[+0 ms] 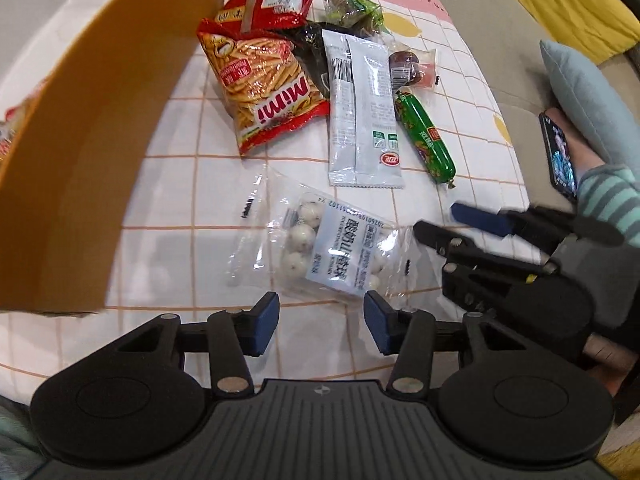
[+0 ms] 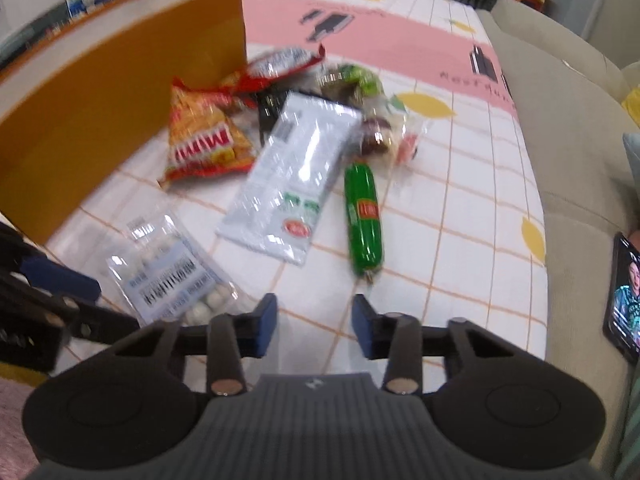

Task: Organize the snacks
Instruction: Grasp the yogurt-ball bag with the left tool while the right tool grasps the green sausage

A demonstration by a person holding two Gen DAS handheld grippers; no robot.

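Note:
Snacks lie in a heap on the checked tablecloth point(image 1: 168, 216): a red Mimi crisp bag point(image 1: 272, 96) point(image 2: 204, 140), a grey-white sachet point(image 1: 362, 108) point(image 2: 292, 172), a green sausage point(image 1: 426, 136) point(image 2: 363, 220) and a clear bag of white balls point(image 1: 324, 248) point(image 2: 172, 276). My left gripper point(image 1: 322, 320) stands open just short of the clear bag's near edge, its pads apart from it. My right gripper point(image 2: 314, 328) is open over bare cloth, a little short of the sausage's near end. It also shows at the clear bag's right corner as the right gripper point(image 1: 436, 218).
A tall orange box point(image 1: 92, 120) point(image 2: 100, 100) stands at the left, close to the heap. Behind the heap lie a second red bag point(image 1: 272, 0), a green packet point(image 1: 352, 10) and a dark wrapped sweet point(image 1: 406, 66). A lit phone point(image 2: 624, 292) and a beige sofa point(image 2: 560, 128) are on the right.

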